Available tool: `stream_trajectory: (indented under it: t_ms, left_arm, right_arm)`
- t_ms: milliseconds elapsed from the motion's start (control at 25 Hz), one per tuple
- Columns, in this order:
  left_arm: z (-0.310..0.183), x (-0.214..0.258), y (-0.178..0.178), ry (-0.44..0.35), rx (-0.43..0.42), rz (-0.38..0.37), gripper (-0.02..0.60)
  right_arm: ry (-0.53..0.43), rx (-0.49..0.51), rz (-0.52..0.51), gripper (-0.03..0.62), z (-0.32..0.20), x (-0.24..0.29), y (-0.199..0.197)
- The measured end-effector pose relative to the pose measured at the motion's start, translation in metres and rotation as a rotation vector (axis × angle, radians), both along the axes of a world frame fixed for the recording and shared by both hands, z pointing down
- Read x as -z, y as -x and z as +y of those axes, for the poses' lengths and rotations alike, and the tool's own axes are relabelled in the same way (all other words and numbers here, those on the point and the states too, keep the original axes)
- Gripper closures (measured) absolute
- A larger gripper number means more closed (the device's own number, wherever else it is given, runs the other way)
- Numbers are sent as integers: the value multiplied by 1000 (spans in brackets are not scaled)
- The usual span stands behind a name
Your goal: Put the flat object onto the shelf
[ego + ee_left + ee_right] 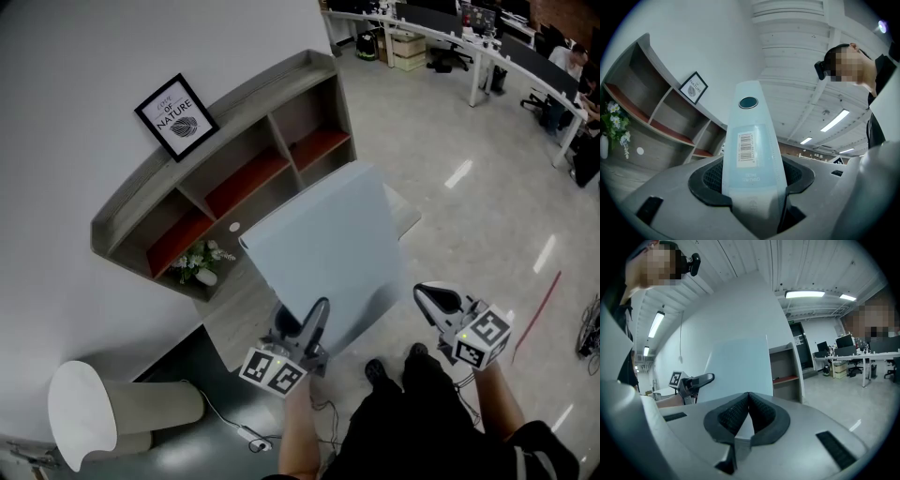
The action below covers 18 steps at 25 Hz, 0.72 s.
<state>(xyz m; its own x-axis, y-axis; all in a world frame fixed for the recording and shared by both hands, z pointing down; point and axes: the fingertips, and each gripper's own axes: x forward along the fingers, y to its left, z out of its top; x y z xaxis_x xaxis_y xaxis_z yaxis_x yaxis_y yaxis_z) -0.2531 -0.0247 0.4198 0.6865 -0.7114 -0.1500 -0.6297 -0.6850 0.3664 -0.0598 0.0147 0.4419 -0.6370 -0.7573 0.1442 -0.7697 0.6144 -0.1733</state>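
The flat object (pixel 328 248) is a large pale blue sheet, held tilted in the air in front of the shelf (pixel 234 173). My left gripper (pixel 319 311) is shut on its lower edge. In the left gripper view the sheet (pixel 750 140) rises edge-on between the jaws of that gripper (pixel 752 180), with a barcode label on it. My right gripper (pixel 433 298) hangs just right of the sheet's lower corner, shut with nothing in it; its pads (pixel 761 411) meet. The right gripper view shows the sheet (pixel 736 357) and the shelf (pixel 785 366) beyond.
A framed leaf print (pixel 175 117) stands on top of the wooden shelf. A small vase of flowers (pixel 200 262) sits in a lower compartment at the left. A white bin (pixel 89 412) is at the lower left. Office desks (pixel 487 42) line the far right.
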Motion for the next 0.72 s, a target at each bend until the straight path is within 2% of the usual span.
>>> stream_trajectory:
  t_ms: [160, 360, 720]
  left_arm:
    - [-24, 5, 3, 5, -2, 14, 285]
    - [-56, 17, -11, -16, 2, 18, 285]
    - [-127, 54, -36, -68, 57, 9, 285]
  right_arm:
    - [5, -16, -8, 583, -12, -1, -5]
    - [1, -30, -13, 583, -40, -1, -25]
    - [-32, 55, -53, 583, -131, 16, -46]
